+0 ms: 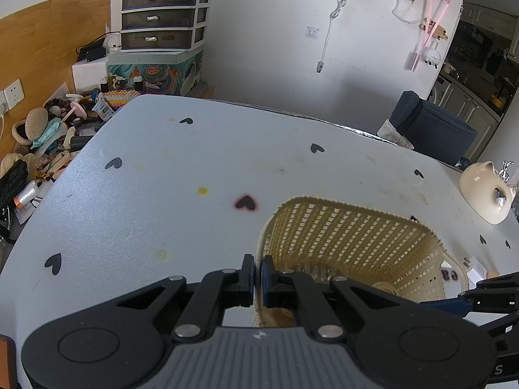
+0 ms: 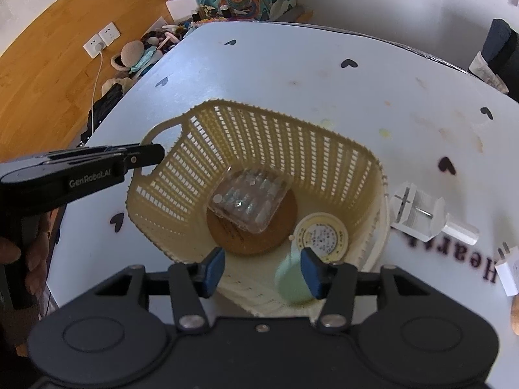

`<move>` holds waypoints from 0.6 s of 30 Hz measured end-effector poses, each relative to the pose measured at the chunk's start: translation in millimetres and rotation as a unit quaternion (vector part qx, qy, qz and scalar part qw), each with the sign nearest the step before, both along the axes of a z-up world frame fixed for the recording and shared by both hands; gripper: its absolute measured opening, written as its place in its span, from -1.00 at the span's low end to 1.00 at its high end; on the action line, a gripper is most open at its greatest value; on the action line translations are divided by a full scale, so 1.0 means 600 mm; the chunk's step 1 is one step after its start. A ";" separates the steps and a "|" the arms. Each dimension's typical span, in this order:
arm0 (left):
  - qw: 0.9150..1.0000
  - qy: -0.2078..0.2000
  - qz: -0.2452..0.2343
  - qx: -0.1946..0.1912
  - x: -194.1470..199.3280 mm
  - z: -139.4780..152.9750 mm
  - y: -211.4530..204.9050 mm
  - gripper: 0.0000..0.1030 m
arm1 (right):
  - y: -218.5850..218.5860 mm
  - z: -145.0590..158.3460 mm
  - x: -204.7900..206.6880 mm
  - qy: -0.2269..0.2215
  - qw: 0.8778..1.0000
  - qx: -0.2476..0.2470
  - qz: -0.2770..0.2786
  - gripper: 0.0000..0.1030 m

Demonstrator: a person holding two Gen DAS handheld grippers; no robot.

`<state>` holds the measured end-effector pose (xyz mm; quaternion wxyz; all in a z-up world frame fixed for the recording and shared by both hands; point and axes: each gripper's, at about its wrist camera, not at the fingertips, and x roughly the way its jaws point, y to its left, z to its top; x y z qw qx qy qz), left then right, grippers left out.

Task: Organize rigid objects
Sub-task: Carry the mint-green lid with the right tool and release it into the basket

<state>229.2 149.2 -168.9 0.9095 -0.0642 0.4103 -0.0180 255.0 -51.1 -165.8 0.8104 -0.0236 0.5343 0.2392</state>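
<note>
Cream lattice basket (image 2: 324,149) upright on white heart-print table (image 2: 292,74), near centre. Inside, on the floor: brown round disc (image 2: 279,227), flat; clear plastic case (image 2: 249,197) lying tilted on top of it; round tin with printed yellow-white label (image 2: 322,236) to the right, just beside the disc. Pale green blurred object (image 2: 292,282) at the near right inside corner, just beside the right pad, not pressed from both sides; identity unclear.

Left gripper (image 1: 256,275) fully closed, clamped on the left rim of the basket by the handle cut-out. Right gripper (image 2: 262,269) above the near rim, pointing steeply down, partly open, gripping nothing.

Outside, right of the basket: clear acrylic clamp-like part (image 2: 421,210) on the table, near the basket wall; white plug (image 2: 506,275) further right.
</note>
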 end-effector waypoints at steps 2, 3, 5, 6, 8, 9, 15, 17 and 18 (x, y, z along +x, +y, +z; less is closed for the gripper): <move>1.000 0.000 0.000 0.000 0.000 0.000 0.000 -0.92 | 0.000 0.000 0.000 0.001 1.000 0.000 0.000 0.03; 1.000 0.000 0.000 0.000 0.000 0.000 0.000 -0.92 | 0.000 0.000 0.000 0.001 1.000 0.001 -0.001 0.03; 1.000 0.000 0.000 0.000 0.000 0.000 0.000 -0.92 | 0.000 -0.001 0.000 0.001 1.000 0.001 -0.001 0.03; 1.000 0.000 0.000 0.000 0.000 0.000 0.000 -0.92 | 0.000 -0.001 0.000 0.001 1.000 0.001 0.000 0.03; 1.000 0.000 0.000 0.000 0.000 0.000 0.000 -0.92 | -0.001 -0.001 0.000 0.001 1.000 0.001 -0.001 0.03; 1.000 0.000 0.000 0.000 0.000 0.000 0.000 -0.92 | -0.001 -0.001 -0.001 0.001 1.000 0.001 -0.002 0.03; 1.000 0.000 0.000 0.000 0.000 0.000 0.000 -0.92 | -0.006 0.004 -0.004 -0.002 1.000 0.003 -0.006 0.04; 1.000 0.000 0.000 0.000 0.000 0.000 0.000 -0.92 | -0.008 0.008 -0.007 -0.004 1.000 0.005 -0.008 0.04; 1.000 0.000 0.000 0.001 0.000 0.000 0.000 -0.92 | -0.010 0.010 -0.009 -0.005 1.000 0.007 -0.009 0.04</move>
